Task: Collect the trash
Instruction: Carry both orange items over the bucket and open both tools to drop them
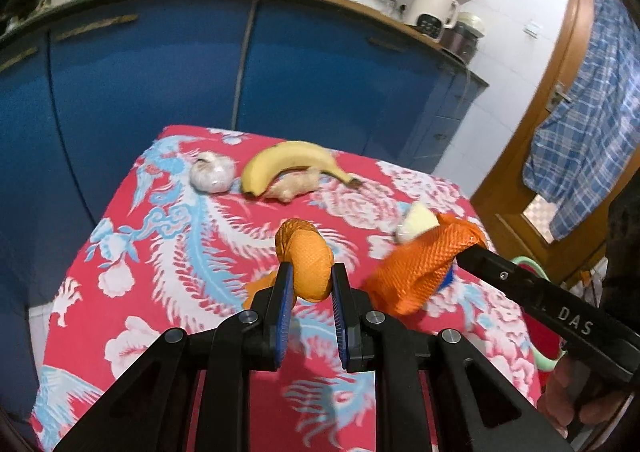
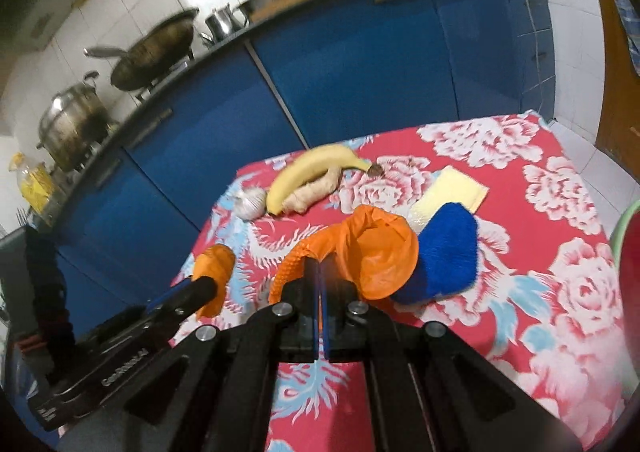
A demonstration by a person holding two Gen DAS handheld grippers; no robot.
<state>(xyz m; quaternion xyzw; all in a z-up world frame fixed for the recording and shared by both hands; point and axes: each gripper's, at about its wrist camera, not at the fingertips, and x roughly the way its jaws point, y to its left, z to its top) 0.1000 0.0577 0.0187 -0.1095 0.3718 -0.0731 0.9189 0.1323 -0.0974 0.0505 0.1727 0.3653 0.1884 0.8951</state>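
My left gripper (image 1: 311, 278) is shut on a bunched orange rubber glove (image 1: 310, 260) above a table with a red flowered cloth (image 1: 168, 252); it also shows in the right wrist view (image 2: 214, 276). My right gripper (image 2: 320, 268) is shut on a second orange glove (image 2: 372, 252), seen in the left wrist view (image 1: 424, 268) too. A blue fuzzy sock (image 2: 444, 252) hangs beside that glove. A pale yellow wrapper (image 2: 452, 190) lies on the cloth behind it.
A banana (image 1: 288, 164), a ginger root (image 1: 296, 184) and a garlic bulb (image 1: 212, 174) lie at the table's far side. Blue cabinets (image 1: 160, 72) stand behind, with a wok (image 2: 156, 52) and pots on the counter. A green-rimmed red bin (image 2: 628, 244) sits at the right.
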